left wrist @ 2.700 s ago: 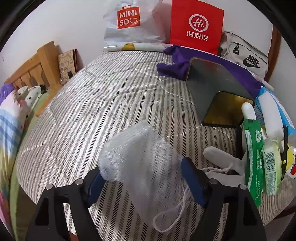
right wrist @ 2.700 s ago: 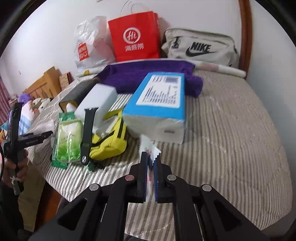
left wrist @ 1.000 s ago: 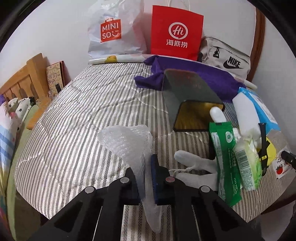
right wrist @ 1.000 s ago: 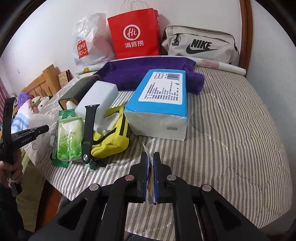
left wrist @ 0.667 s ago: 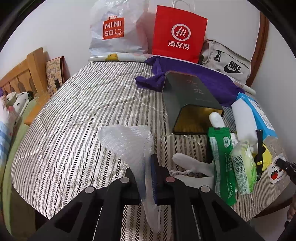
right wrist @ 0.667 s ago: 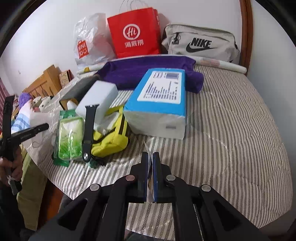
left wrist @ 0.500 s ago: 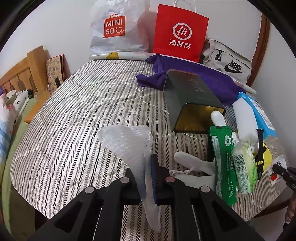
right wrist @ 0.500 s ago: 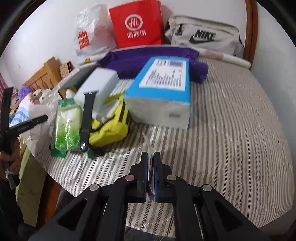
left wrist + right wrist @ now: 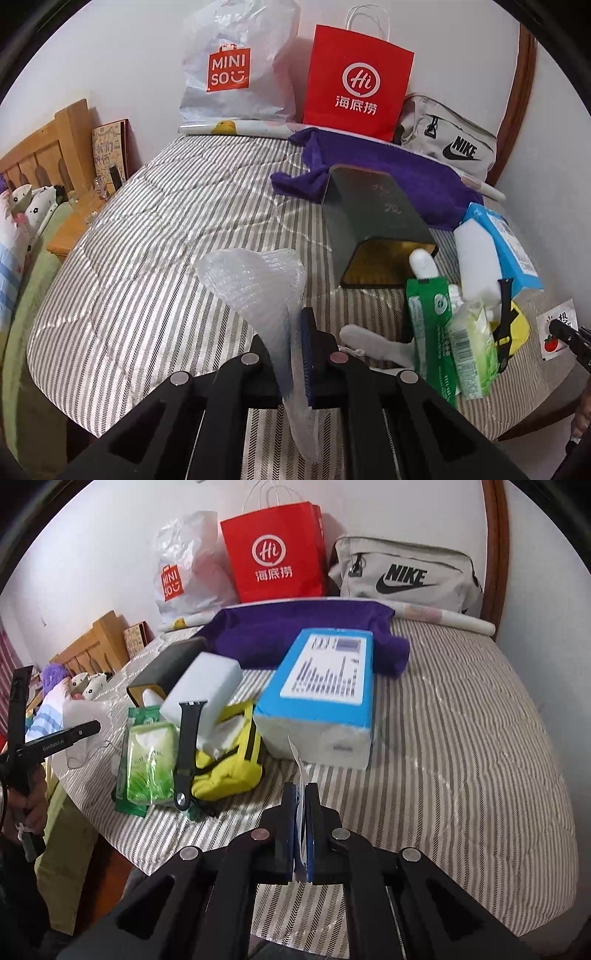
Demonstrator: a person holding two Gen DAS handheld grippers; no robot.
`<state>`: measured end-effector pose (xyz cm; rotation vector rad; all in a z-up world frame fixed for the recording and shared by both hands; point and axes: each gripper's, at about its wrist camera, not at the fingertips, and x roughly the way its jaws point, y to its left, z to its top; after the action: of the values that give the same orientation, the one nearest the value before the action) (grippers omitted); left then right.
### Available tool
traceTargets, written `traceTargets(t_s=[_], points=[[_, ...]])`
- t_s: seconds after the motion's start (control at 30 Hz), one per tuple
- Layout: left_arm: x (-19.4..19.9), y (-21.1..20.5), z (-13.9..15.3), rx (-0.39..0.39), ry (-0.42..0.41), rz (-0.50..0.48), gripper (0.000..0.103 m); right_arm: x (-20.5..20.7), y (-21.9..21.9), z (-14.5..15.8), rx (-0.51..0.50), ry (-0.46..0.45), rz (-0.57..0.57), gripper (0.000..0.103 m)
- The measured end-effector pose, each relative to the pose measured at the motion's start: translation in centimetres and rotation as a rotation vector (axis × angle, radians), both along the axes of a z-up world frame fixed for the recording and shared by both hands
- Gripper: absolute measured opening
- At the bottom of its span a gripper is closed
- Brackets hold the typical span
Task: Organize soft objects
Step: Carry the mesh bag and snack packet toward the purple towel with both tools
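The bubble-wrap pouch (image 9: 258, 288) is clamped between the closed jaws of the left hand-held gripper (image 9: 293, 354), held above the striped bed (image 9: 166, 236); its upper part fans out above the fingers and its tail hangs below them. The right hand-held gripper (image 9: 301, 823) is closed on a thin white sachet (image 9: 298, 764) standing edge-on. Just beyond it lie the blue tissue pack (image 9: 321, 694), yellow pouch (image 9: 236, 764), green wipes pack (image 9: 149, 757) and black watch strap (image 9: 186, 749). A purple towel (image 9: 295, 635) lies further back.
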<state>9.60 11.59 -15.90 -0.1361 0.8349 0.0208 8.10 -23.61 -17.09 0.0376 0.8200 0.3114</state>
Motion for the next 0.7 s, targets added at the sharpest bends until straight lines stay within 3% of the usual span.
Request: traceTargets(t_s=[0.4,0.7], points=[[1.6,-0.2,4.1,0.02,-0.05,-0.015,0.008,2.2,0.2,3.7,0.01,-0.064,0.022,0.005],[5.3,-1.1,6.6,0.023,-0.045,-0.045,0.008,6.4,0.4,6.1,0.011,-0.073,0.014,0.005]])
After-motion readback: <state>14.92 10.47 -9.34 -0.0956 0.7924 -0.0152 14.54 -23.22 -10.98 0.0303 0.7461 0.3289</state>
